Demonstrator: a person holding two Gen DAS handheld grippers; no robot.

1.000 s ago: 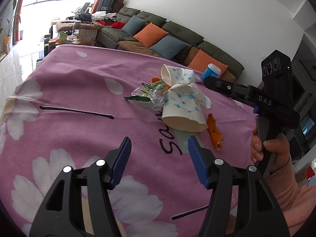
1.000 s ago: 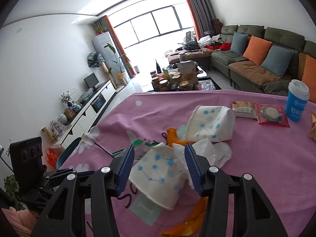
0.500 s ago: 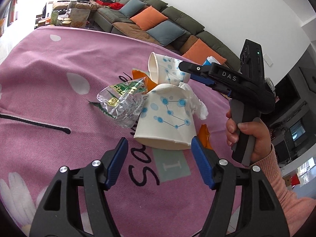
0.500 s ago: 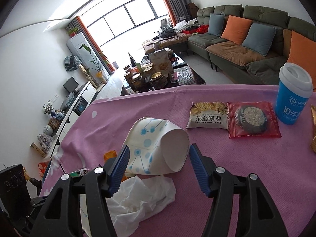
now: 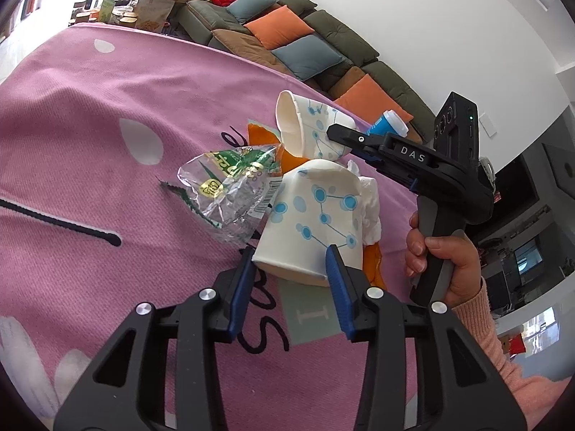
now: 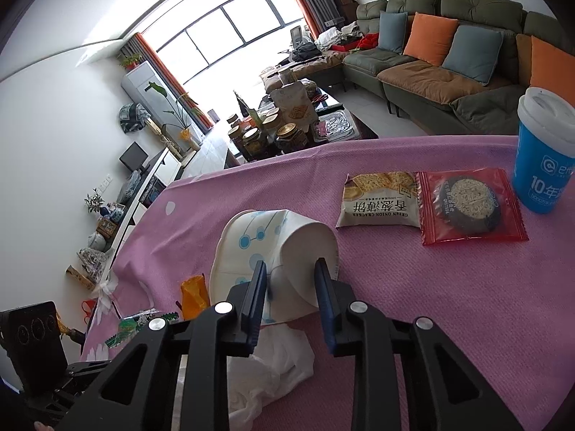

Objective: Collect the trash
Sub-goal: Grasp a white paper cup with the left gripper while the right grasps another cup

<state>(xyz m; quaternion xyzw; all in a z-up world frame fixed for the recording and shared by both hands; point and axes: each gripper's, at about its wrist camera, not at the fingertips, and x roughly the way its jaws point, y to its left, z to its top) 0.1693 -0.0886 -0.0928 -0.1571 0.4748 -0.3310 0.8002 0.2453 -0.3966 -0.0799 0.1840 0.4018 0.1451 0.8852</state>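
My left tool [image 5: 289, 264] has just been closing, and its blue pads now sit against the rim of the nearer paper cup [image 5: 316, 222], one on each side of the cup's open end, so it is clamped on that cup. This cup lies on its side on the pink tabletop [image 5: 90, 151], its mouth towards me. A crumpled clear wrapper [image 5: 230, 186] with green print touches its left side, a white tissue [image 5: 372, 212] is bunched against its right, and orange peel [image 5: 373, 262] shows beneath it.

My right tool [image 6: 291, 276] has also just been closing, and its pads press the far paper cup [image 6: 273, 248] near its mouth, squeezing the wall in a little. That cup also lies on its side, just beyond the first one. In the left view, my right hand [image 5: 442, 265] grips the tool's handle.

Beyond the cups, well apart from them, a cracker packet [image 6: 381, 201] and a red biscuit packet [image 6: 467, 208] lie flat side by side, touching. A blue lidded cup [image 6: 542, 158] stands upright just beside the red one.
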